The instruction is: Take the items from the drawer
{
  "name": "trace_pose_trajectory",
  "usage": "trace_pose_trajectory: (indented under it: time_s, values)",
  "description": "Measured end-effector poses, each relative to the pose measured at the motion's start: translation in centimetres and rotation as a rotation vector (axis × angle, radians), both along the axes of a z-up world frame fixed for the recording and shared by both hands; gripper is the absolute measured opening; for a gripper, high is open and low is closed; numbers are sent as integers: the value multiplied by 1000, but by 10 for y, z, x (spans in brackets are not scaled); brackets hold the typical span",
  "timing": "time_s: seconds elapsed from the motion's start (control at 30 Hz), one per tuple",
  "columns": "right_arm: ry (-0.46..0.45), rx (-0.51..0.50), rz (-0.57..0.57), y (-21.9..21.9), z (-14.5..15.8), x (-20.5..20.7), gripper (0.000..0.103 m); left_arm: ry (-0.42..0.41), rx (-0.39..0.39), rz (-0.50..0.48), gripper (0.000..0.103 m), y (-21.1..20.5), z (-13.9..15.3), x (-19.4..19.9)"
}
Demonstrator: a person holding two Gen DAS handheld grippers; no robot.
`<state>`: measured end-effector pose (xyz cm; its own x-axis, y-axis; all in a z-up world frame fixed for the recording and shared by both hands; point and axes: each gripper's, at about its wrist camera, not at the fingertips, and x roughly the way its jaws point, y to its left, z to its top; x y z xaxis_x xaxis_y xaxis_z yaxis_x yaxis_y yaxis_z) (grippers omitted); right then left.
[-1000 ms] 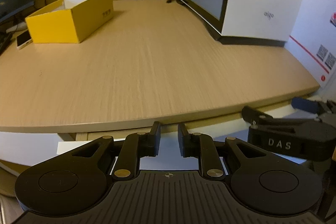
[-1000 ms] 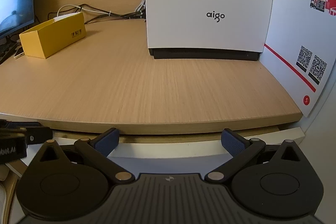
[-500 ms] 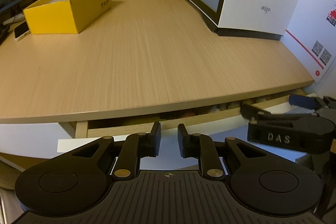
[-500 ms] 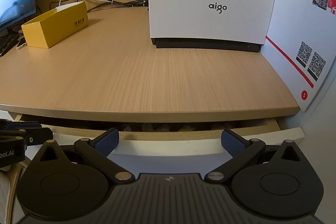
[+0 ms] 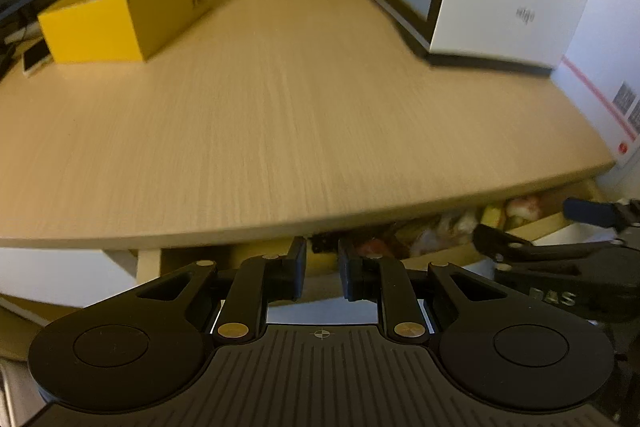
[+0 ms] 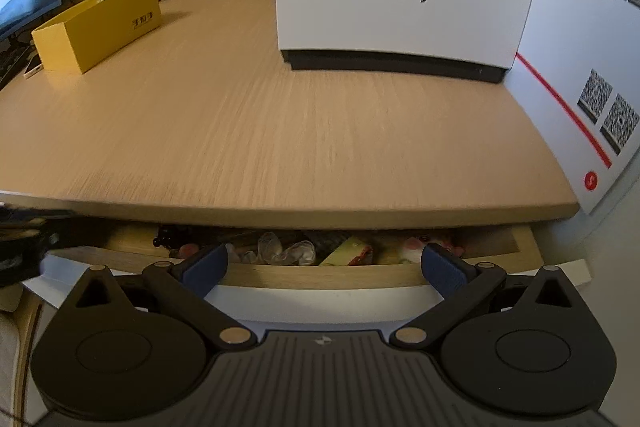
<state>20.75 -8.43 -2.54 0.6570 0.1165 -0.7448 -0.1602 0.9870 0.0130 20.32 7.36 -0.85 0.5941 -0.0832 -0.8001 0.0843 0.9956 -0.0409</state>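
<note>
The desk (image 6: 280,131) fills the space ahead of both my tools, and under its front edge the drawer (image 6: 320,273) stands partly open, showing only a narrow slot. I judge the step in hand is pulling this drawer out, and to do it well I should pull straight toward myself, level and slowly, with both sides moving equally so that it does not jam, until the slot is wide enough to reach down. Inside, just beyond my right fingertips, lie the items (image 6: 304,247): crumpled clear wrappers, a yellow-green packet, something red and white toward the right; they are packed close and partly hidden by the desk edge, so I cannot name them all. My right gripper (image 6: 323,265) is level, pointing forward at the drawer front, its jaws spread wide and empty. My left gripper (image 5: 322,269) sits at the left part of the drawer front, its jaws nearly pressed together with a small gap; whether they pinch the drawer edge I cannot tell. Both tools are low, just in front of the drawer.
</note>
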Motion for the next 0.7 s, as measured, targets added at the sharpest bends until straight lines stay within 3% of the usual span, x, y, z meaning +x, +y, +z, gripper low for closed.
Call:
trace_pose_trajectory:
  time_s: [0.2,0.47,0.7]
  values:
    - [0,6,1,-3,0,-26,103,11,-36,40,19,7,-9,-26]
    - [8,10,-7,-12,2,-83,103,-8,35,53,19,8,-8,-93]
    - [26,0,1,-14,4,-139,103,-15,3,32,19,11,-10,-152]
